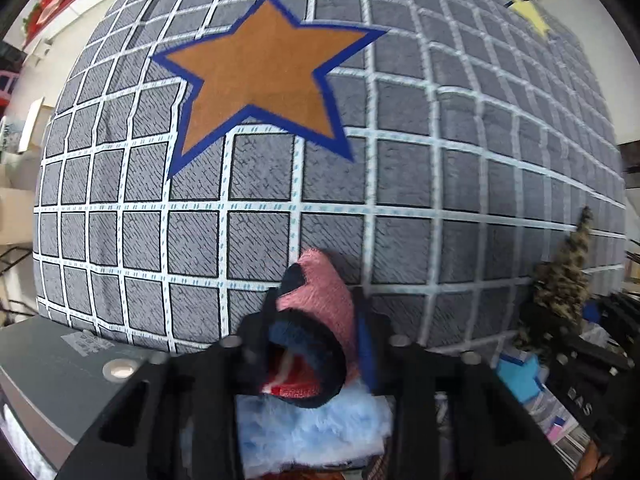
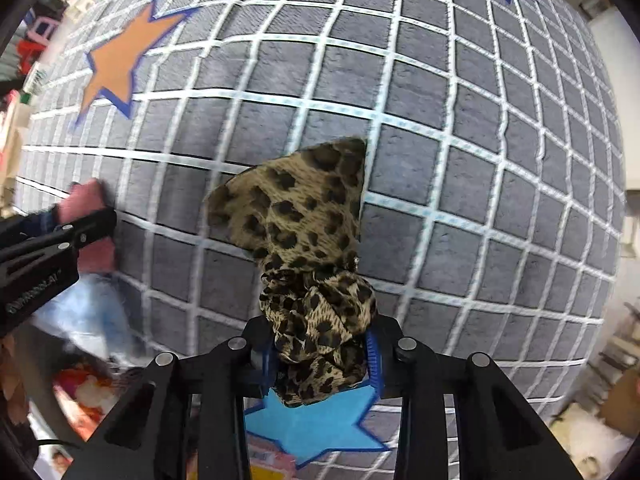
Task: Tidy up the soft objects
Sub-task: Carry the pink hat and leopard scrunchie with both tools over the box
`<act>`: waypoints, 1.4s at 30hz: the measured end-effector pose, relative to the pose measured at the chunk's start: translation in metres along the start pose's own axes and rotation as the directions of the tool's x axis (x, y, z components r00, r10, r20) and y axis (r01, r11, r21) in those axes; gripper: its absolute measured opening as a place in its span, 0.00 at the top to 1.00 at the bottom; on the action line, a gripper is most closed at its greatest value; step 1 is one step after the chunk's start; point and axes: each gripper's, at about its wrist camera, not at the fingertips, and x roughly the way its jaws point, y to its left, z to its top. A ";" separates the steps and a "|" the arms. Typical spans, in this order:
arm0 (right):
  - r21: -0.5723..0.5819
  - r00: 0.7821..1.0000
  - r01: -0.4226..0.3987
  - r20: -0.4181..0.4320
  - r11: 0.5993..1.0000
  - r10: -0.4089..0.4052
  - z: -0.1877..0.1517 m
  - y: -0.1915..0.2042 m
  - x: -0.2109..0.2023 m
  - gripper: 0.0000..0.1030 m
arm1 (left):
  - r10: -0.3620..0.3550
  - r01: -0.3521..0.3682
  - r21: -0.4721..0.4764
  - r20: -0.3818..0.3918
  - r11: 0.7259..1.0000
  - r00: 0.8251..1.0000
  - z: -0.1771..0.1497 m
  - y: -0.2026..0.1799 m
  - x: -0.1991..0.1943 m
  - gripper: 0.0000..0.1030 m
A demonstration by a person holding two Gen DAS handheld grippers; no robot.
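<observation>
My left gripper is shut on a pink and navy knitted soft piece, held above the grey grid cloth. It also shows at the left of the right wrist view. My right gripper is shut on a leopard-print scarf, bunched between the jaws with one flap standing up. The scarf also shows at the right of the left wrist view. A fluffy light-blue item lies below the left gripper.
The cloth carries an orange star, a yellow star at the far right and a light-blue star under the right gripper. Cluttered boxes and packets lie at the near edge. A grey device sits at lower left.
</observation>
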 end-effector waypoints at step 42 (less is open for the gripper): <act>-0.300 0.954 -0.200 0.156 0.933 0.255 -0.177 0.245 -0.160 0.65 | 0.051 -0.009 -0.115 0.368 0.993 0.928 -0.326 0.140 -0.197 0.71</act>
